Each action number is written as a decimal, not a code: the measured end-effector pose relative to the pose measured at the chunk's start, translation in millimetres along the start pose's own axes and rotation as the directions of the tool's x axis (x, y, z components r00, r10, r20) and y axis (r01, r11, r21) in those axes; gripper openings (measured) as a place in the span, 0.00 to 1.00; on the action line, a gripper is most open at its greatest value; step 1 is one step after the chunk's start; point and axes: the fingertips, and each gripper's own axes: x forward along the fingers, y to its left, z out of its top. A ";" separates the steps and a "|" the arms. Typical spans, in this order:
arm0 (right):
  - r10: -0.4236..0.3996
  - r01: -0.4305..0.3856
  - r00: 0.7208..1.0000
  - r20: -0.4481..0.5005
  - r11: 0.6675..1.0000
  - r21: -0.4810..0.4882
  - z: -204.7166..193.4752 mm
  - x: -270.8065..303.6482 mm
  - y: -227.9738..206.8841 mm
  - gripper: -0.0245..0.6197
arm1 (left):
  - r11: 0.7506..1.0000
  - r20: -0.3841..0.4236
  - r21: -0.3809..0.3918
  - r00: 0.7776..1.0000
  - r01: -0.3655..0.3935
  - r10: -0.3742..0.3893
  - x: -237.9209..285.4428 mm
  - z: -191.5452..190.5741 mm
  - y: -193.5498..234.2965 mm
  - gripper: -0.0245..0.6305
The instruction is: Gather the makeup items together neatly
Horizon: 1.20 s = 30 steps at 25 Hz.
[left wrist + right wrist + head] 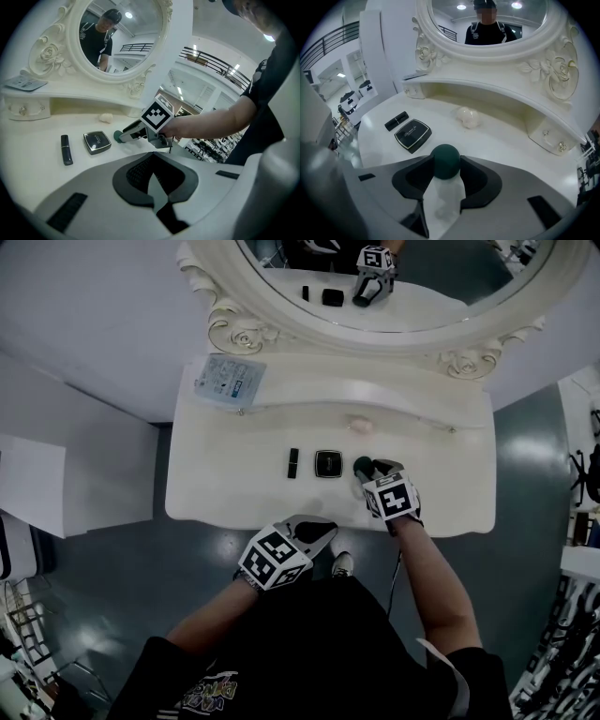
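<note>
On the white dressing table a black lipstick, a black compact and a dark green round sponge lie in a row. My right gripper has the sponge between its jaw tips; the sponge rests on the table, round and unsquashed, with the jaws parted around it. A pale egg-shaped sponge lies apart, further back. My left gripper is shut and empty, off the table's front edge.
An oval mirror in a carved frame stands behind a raised shelf. A flat blue-white packet lies on the shelf's left end. Small drawers with knobs sit under the shelf. Grey floor surrounds the table.
</note>
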 end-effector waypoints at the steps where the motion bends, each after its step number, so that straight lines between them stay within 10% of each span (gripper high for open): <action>1: 0.003 -0.003 1.000 0.003 1.000 -0.002 1.3 -1.0 0.4 0.33 | 1.000 0.000 0.000 1.000 0.002 -0.002 0.4 0.0 0.2 0.05; 9: 0.043 -0.048 0.990 0.133 0.998 0.030 41.2 -23.8 -8.4 0.38 | 1.000 0.008 -0.001 1.000 0.004 -0.004 -0.8 6.2 8.7 0.05; 21: 0.023 -0.011 0.999 0.040 0.962 -0.272 86.3 24.7 -37.5 0.41 | 0.999 0.015 -0.030 0.999 -0.040 0.040 -18.8 11.3 34.2 0.05; 30: -0.068 0.080 0.994 0.089 0.986 -0.146 71.1 6.5 -55.8 0.32 | 0.999 0.015 -0.030 0.999 -0.039 0.039 -12.8 14.2 34.7 0.05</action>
